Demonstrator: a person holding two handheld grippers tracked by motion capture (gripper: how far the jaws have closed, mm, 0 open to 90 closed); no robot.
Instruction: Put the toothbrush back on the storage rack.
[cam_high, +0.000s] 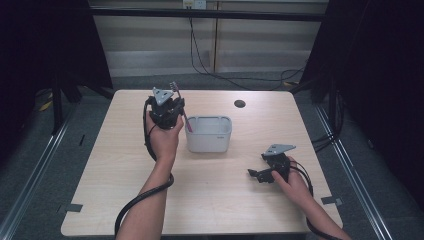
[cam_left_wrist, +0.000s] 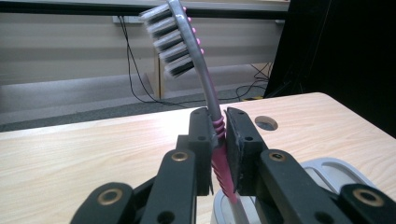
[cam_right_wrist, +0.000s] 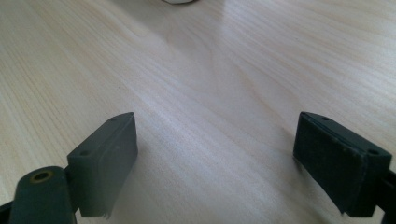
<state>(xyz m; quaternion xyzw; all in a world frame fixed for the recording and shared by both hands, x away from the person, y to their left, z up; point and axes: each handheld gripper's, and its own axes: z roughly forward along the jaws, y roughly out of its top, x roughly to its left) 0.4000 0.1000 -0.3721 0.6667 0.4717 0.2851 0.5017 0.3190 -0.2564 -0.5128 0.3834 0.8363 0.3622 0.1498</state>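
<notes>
left tongs pinching toothbrush, bin right below | right tongs spread wide, low over desk

A lab: lone wooden table amid black curtains and loose cables.

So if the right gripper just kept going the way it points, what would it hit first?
Probably nothing but the table: the right gripper, jaws open, points low across bare wood. A white edge at the top of its own view may be the bin, so that could come next, though depth is unclear.
</notes>
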